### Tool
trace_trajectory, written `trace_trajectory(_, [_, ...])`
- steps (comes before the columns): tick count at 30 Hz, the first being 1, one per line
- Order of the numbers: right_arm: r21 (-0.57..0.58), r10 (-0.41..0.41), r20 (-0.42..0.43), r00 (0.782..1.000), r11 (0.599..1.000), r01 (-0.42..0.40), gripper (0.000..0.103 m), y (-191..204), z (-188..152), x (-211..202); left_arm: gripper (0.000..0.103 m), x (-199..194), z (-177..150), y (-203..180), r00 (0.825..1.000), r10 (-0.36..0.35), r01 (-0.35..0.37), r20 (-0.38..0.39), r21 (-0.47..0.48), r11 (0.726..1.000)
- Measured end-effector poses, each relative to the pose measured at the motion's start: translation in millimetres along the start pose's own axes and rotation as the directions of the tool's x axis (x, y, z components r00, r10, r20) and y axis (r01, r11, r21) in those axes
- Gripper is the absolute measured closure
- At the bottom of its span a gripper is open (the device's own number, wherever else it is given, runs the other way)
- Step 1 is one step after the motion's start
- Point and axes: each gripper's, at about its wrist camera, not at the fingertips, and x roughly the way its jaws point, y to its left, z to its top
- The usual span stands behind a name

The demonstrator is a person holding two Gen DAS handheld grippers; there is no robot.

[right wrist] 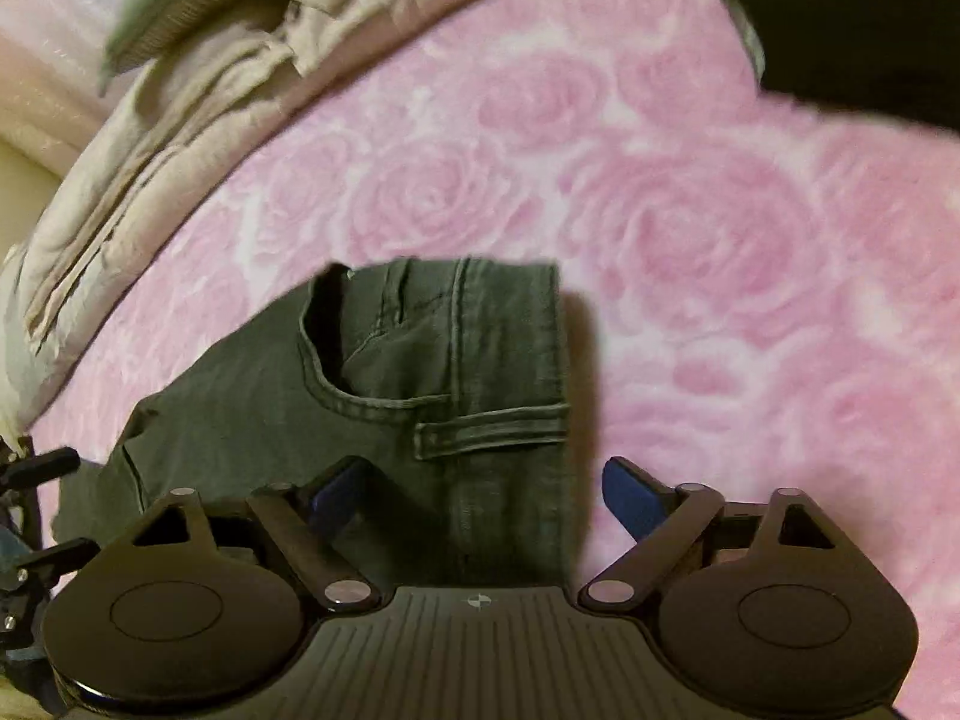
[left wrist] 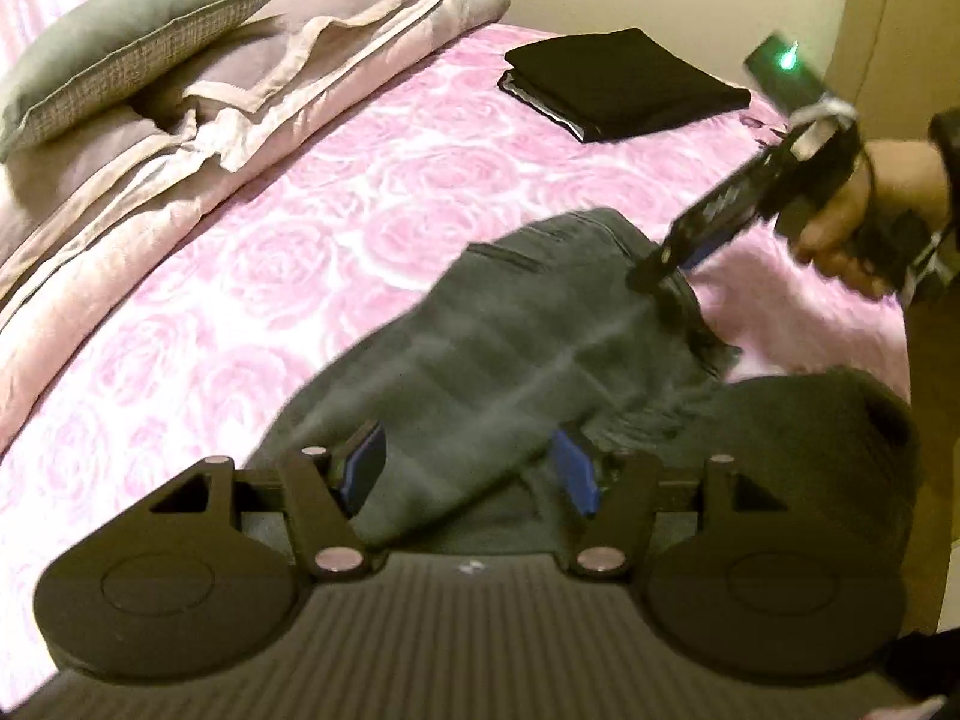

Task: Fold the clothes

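Observation:
Dark grey jeans (left wrist: 510, 330) lie folded over on the pink rose-patterned bedspread (left wrist: 360, 192). My left gripper (left wrist: 471, 474) is open, its blue pads apart, with a blurred fold of the jeans lying loose between them. In the right wrist view the jeans (right wrist: 420, 360) show their waistband, a pocket and a belt loop. My right gripper (right wrist: 483, 495) is open above that waistband end; one pad is over the denim, the other over the bedspread (right wrist: 720, 240). A hand holds the right gripper (left wrist: 654, 276), which points down at the far edge of the jeans.
A folded black garment (left wrist: 624, 84) lies at the far side of the bed, also at the top right (right wrist: 840, 30) of the right wrist view. A grey-green pillow (left wrist: 120, 42) and a rumpled mauve duvet (left wrist: 240, 108) fill the left. A door (left wrist: 888, 12) stands behind.

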Motion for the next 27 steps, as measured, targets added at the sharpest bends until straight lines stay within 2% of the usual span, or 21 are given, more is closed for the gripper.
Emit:
trace_trajectory(4, [-0.007, 0.095, -0.068, 0.993, 0.995, -0.096, 0.026, 14.3, -1.8, 12.4, 0.046, 23.5, 6.1, 32.3, 0.999, 0.006, -0.005, -0.035, 0.038, 0.999])
trace_trajectory(6, [-0.067, 0.068, -0.075, 0.995, 0.995, -0.073, 0.026, 19.6, -3.1, 11.0, 0.046, 33.6, 8.9, 52.6, 0.998, 0.025, -0.023, -0.054, 0.035, 0.999])
trace_trajectory(8, [-0.047, 0.023, -0.021, 1.0, 0.999, -0.024, 0.026, 5.9, 2.9, 8.2, 0.046, 43.8, 11.8, 72.5, 0.996, 0.029, -0.027, -0.08, 0.014, 1.0])
trace_trajectory(11, [-0.024, 0.017, 0.027, 0.999, 1.0, -0.016, 0.025, -15.8, 14.8, 12.4, 0.045, 62.3, 13.3, 91.6, 0.991, 0.019, -0.021, -0.134, -0.015, 1.0])
trace_trajectory(13, [-0.069, 0.034, 0.018, 0.999, 0.997, -0.032, 0.023, -17.3, 21.4, 24.7, 0.045, 76.8, 13.6, 97.6, 0.985, 0.007, -0.012, -0.175, -0.028, 1.0])
trace_trajectory(15, [-0.084, 0.074, 0.025, 0.997, 0.994, -0.072, 0.015, -15.8, 23.0, 37.0, 0.045, 89.2, 12.9, 97.7, 0.977, 0.004, -0.012, -0.214, -0.034, 0.999])
trace_trajectory(17, [-0.094, 0.108, 0.027, 0.994, 0.99, -0.105, 0.016, -6.8, 25.6, 45.8, 0.045, 99.3, 12.0, 92.8, 0.967, 0.007, -0.018, -0.254, -0.038, 0.999])
trace_trajectory(18, [-0.093, 0.13, 0.017, 0.991, 0.987, -0.128, 0.028, -3.8, 27.2, 48.1, 0.045, 102.9, 11.0, 88.7, 0.963, 0.008, -0.019, -0.269, -0.04, 0.999])
trace_trajectory(19, [-0.072, 0.164, 0.0, 0.987, 0.984, -0.163, 0.065, -4.6, 28.5, 48.5, 0.045, 104.6, 11.7, 83.5, 0.961, 0.008, -0.021, -0.278, -0.041, 0.999])
trace_trajectory(22, [-0.043, 0.206, -0.028, 0.978, 0.977, -0.207, 0.074, -10.0, 39.7, 36.6, 0.045, 101.6, 18.7, 66.1, 0.96, 0.017, -0.031, -0.278, -0.045, 0.999])
trace_trajectory(25, [-0.152, 0.19, -0.014, 0.982, 0.97, -0.19, 0.076, -9.3, 64.4, 1.5, 0.045, 89.5, 35.5, 48.8, 0.97, 0.016, -0.032, -0.241, -0.062, 0.998])
trace_trajectory(27, [-0.202, 0.159, 0.025, 0.987, 0.968, -0.151, 0.076, -16.6, 83.8, -25.4, 0.045, 80.0, 46.2, 39.5, 0.977, 0.025, -0.038, -0.21, -0.06, 0.997])
